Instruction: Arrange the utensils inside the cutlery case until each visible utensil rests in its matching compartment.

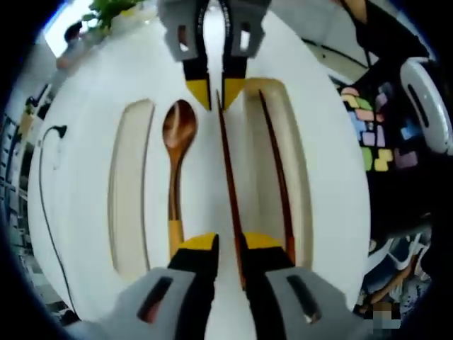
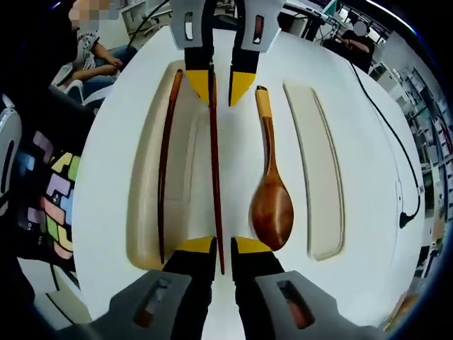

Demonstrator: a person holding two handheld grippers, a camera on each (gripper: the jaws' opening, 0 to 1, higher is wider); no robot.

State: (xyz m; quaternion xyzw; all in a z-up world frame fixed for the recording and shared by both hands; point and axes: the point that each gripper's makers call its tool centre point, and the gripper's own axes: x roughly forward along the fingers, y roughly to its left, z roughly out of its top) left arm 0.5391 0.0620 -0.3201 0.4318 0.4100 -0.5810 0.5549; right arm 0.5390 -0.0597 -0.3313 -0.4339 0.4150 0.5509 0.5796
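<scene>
Chopstick pinched from both ends

Case [image 2: 152, 212], cream, lies on the white table [image 2: 368, 297]. One chopstick [image 2: 164, 170] rests inside it; the second chopstick [image 2: 215, 177] lies along its edge, ends hidden where the left gripper [image 1: 226, 244] and right gripper [image 2: 222, 249] clamp it. Beside the case: wooden spoon [image 2: 271, 202], then an empty tray [image 2: 318, 170].

Cream case [image 2: 145, 212], reddish-brown chopsticks [image 2: 215, 177], brown spoon [image 2: 272, 205] with yellow handle tip, white table [image 2: 368, 142].

A wooden spoon [image 1: 177, 145] lies between two compartments — one chopstick [image 1: 277, 173] rests in the right compartment [image 1: 301, 170], another [image 1: 230, 191] runs between the left gripper [image 1: 228, 244]'s jaws.
</scene>
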